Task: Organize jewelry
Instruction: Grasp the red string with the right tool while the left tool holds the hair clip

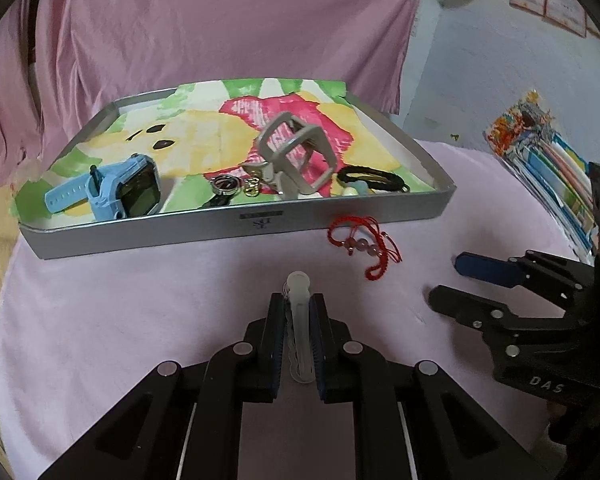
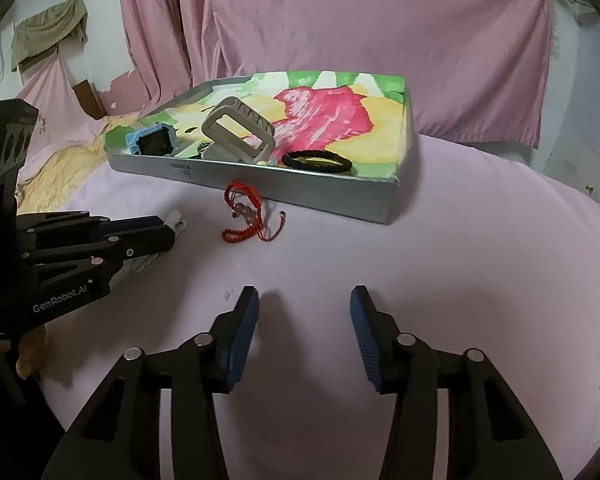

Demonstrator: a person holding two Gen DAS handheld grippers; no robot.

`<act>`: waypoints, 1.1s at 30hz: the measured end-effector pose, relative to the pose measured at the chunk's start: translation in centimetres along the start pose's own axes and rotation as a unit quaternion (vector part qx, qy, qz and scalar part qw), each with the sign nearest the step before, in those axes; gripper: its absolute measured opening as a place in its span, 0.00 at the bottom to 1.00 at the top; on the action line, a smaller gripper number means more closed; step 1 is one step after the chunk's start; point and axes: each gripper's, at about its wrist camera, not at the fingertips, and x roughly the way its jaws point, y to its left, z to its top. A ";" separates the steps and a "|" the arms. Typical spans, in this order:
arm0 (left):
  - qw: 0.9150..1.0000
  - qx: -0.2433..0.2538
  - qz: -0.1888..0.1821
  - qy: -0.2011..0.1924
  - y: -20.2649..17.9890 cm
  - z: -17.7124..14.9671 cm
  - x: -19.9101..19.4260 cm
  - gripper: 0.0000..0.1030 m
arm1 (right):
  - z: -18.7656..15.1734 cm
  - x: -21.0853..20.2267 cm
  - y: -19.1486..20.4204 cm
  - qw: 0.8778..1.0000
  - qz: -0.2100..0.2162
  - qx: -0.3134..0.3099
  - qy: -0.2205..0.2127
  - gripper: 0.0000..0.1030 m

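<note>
My left gripper [image 1: 297,300] is shut on a white hair clip [image 1: 299,320], whose tip sticks out past the pads over the pink cloth. The same clip [image 2: 177,222] shows at the left gripper's [image 2: 162,228] tips in the right wrist view. A red cord bracelet [image 1: 360,246] with beads lies on the cloth just in front of the grey tray [image 1: 236,226]. My right gripper [image 2: 304,300] stands open with nothing between its pads, nearer than the red bracelet [image 2: 244,214]. It enters the left wrist view as the right gripper [image 1: 444,280] at the right edge.
The tray [image 2: 328,196] has a colourful paper lining and holds a blue watch [image 1: 112,194], a beige claw clip [image 1: 296,152], black hair ties [image 1: 372,180], rings and small charms [image 1: 236,186]. A packet of coloured items [image 1: 548,168] lies at far right. Pink drapes hang behind.
</note>
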 end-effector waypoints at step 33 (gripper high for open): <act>0.999 -0.038 -0.004 -0.017 2.6 -0.1 -0.9 0.11 | 3.9 3.1 4.0 0.998 0.036 -0.049 0.007 0.11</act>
